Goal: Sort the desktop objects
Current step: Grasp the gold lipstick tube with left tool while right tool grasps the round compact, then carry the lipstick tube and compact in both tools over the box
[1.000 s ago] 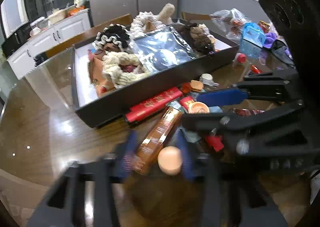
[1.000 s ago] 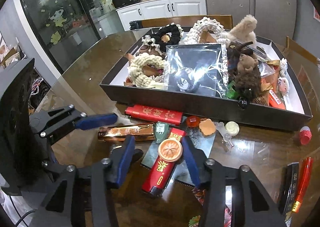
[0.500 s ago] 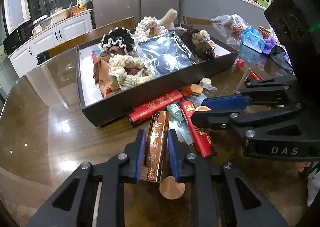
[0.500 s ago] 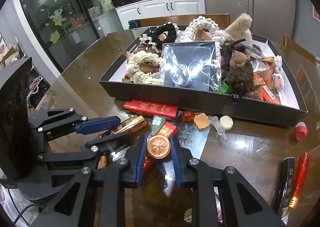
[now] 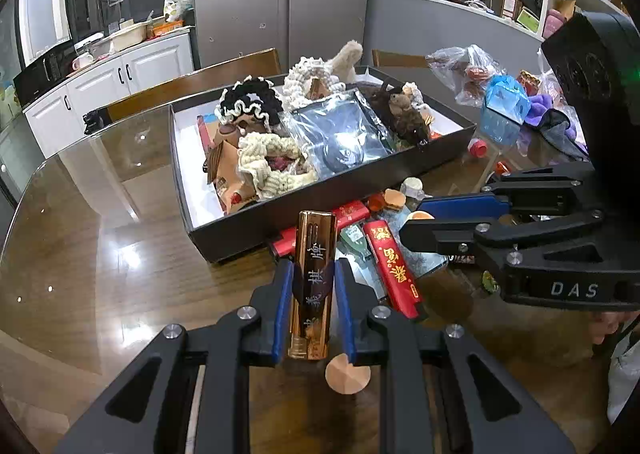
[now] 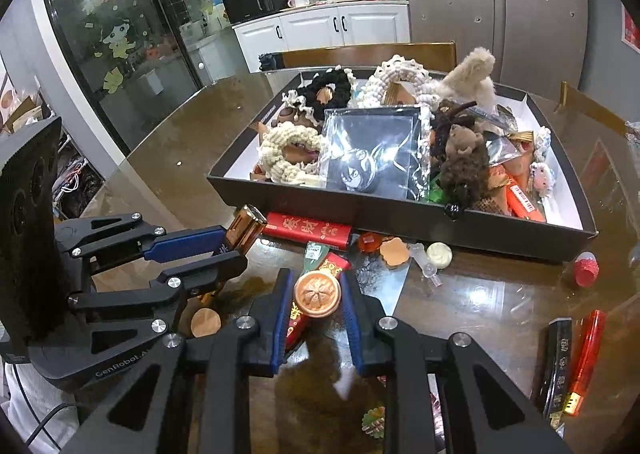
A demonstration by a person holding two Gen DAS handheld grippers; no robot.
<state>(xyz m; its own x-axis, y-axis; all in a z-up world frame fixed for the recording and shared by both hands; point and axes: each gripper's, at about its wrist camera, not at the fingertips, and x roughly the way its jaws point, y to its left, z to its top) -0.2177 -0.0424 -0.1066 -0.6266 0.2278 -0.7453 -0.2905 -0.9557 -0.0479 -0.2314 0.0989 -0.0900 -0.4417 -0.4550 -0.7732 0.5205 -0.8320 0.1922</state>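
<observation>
2 loaded tongs (image 5: 313, 296) (image 6: 316, 300), black tray (image 6: 400, 213) just beyond red box (image 6: 308, 229)

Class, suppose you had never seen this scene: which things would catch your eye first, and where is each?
The shiny copper lighter, clamped between the left gripper fingers and raised off the table. Next, the round copper-coloured seal pinched in the right gripper. Behind both stands the black tray, crammed with crochet rings and plush toys.

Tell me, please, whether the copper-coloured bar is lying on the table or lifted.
Lifted: the left gripper clamps the copper bar, which sits tilted above the table.
</observation>
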